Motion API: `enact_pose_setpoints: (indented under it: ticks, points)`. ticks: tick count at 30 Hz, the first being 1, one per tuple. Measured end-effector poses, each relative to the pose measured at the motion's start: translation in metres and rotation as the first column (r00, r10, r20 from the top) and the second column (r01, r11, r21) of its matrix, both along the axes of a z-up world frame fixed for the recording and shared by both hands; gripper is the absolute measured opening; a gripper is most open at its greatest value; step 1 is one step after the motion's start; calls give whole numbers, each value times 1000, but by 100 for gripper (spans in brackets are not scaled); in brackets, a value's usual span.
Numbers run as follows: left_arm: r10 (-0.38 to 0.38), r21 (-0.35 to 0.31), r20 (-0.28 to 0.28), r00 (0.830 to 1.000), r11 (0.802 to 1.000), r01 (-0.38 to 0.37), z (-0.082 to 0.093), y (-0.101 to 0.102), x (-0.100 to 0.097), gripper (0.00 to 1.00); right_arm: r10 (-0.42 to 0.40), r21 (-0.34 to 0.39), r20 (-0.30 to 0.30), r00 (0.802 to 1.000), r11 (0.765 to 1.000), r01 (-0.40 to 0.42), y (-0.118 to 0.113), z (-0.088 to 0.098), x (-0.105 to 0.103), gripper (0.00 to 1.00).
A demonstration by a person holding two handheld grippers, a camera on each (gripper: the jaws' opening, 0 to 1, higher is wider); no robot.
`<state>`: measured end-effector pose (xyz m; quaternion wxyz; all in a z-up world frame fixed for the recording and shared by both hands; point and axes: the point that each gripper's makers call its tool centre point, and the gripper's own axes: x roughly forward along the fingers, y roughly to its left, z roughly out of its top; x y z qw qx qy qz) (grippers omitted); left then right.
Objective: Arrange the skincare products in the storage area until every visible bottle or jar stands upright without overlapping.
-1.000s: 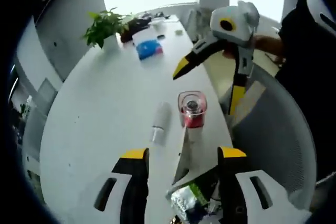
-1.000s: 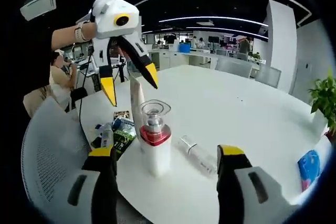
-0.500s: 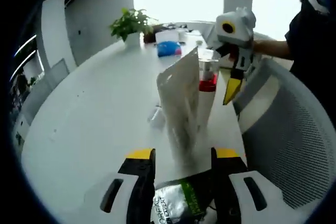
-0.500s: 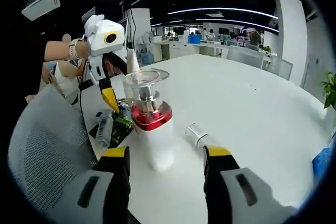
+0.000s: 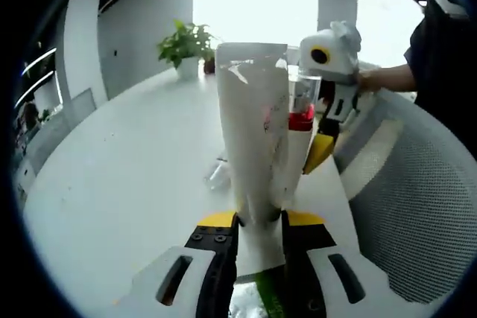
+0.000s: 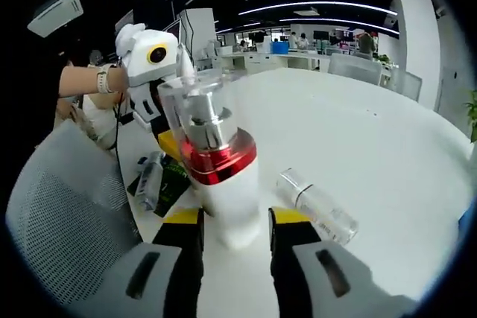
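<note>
White tube [image 5: 253,135]: stands upright on the bench [image 5: 127,176], long axis vertical, cap end down between the left tongs [image 5: 258,223], flat crimped end up. Left tongs look clamped on its base; no gap shows either side.

Pump bottle [image 6: 216,173], red collar and clear cap: also upright, dead ahead of the right tongs [image 6: 235,217], lower body between the two jaws. Jaws sit close on both sides; contact looks likely but I can't tell for sure whether they're gripping or just bracketing. In the left gripper view the pump bottle [image 5: 298,135] is just behind and right of the tube, touching or nearly so; can't tell which.

Key relation for the next move: the clear vial [image 6: 317,202] lies on its side on the bench, long axis running away and to the right of the right tongs, just beside the pump bottle. Right tongs are nearer to it. My read: it's the one that needs standing up next, plus the dark packets [image 6: 160,180] lying flat to the left near the chair [image 6: 67,221].

Versus 1.0 s ago: both tongs were wide apart and well back; the tube stood free beside the left tongs. Now both have closed in, left onto the tube, right around the bottle. Vial hasn't changed its lie.
</note>
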<state>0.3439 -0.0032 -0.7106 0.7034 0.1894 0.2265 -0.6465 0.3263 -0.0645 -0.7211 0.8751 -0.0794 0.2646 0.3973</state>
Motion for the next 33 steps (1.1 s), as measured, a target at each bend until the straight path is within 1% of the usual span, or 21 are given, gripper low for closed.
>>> enact_pose_setpoints:
  ticks: [5, 9, 11, 16, 19, 21, 25, 27, 29, 33]
  points:
    - [22, -15, -13, 1000, 1000, -22, 1, 0, 0, 19, 15, -5, 2, 1000, 1000, -15, 0, -2, 0, 33]
    - [43, -13, -7, 999, 999, -43, 2, 0, -3, 19, 30, -14, 12, 999, 999, -30, 0, -4, 0, 29]
    - [54, -14, 1, 999, 998, -54, 1, -2, -4, 19, 32, -10, 15, 999, 999, -32, 0, -4, 1, 29]
    - [77, -39, -2, 997, 996, -77, 1, -9, -7, 19, 57, -7, 18, 998, 998, -57, 1, -5, 4, 29]
    - [96, -37, 0, 995, 995, -95, 1, -12, -7, 19, 79, -16, 30, 996, 997, -79, 2, -4, 4, 29]
    - [124, -35, -1, 992, 992, -124, 1, -13, -8, 19, 95, -21, 26, 995, 995, -94, 2, -5, 4, 29]
    - [134, -43, 3, 991, 990, -134, 0, -15, -10, 19, 124, -2, 23, 992, 992, -124, 0, -4, 5, 29]
    - [148, -41, 1, 989, 988, -148, 0, -16, -9, 19, 126, 8, 9, 992, 992, -126, 0, -4, 5, 28]
    - [159, -40, -8, 987, 986, -159, 0, -16, -9, 19, 138, 7, 13, 990, 990, -138, 1, -4, 5, 28]
    - [173, -41, -6, 985, 984, -173, 0, -17, -10, 19, 153, -2, 19, 988, 988, -153, 2, -4, 8, 28]
